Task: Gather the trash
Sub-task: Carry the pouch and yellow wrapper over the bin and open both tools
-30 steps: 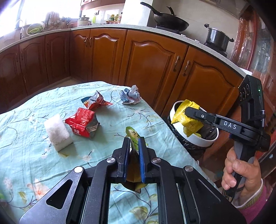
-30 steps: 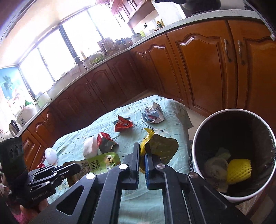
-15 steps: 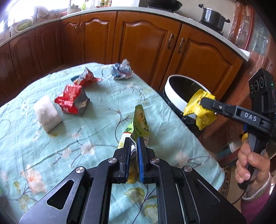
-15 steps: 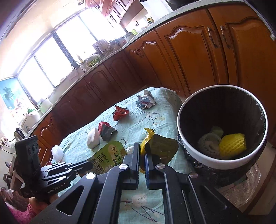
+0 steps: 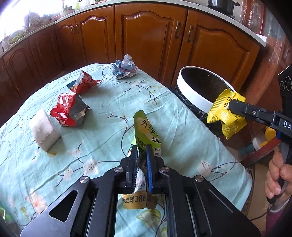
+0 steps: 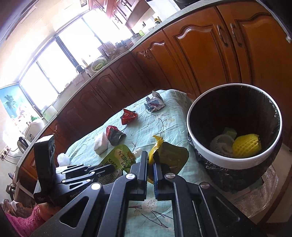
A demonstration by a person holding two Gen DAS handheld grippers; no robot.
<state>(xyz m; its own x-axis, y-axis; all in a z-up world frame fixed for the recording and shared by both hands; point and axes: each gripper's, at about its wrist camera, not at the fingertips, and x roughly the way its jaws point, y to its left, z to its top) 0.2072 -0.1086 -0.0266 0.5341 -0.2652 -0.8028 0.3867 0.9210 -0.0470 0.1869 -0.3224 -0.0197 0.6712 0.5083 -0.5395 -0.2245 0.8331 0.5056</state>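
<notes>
My left gripper (image 5: 141, 155) is clamped on one green pouch (image 5: 147, 131) just above the tablecloth (image 5: 109, 116), and my right gripper (image 6: 150, 164) is clamped on one yellow wrapper (image 5: 225, 113) held near the rim of the one white bin (image 6: 235, 160) beside the table. I count four pieces left on the cloth: two red wrappers (image 5: 68, 110) (image 5: 84, 83), one crumpled paper ball (image 5: 125, 67) and one white foam block (image 5: 43, 130). Inside the bin lie one yellow foam net (image 6: 246, 145) and some pale scraps I cannot count.

Home kitchen: wooden cabinets (image 5: 146, 36), countertop sink (image 6: 80, 70), stovetop pot (image 5: 221, 3).
</notes>
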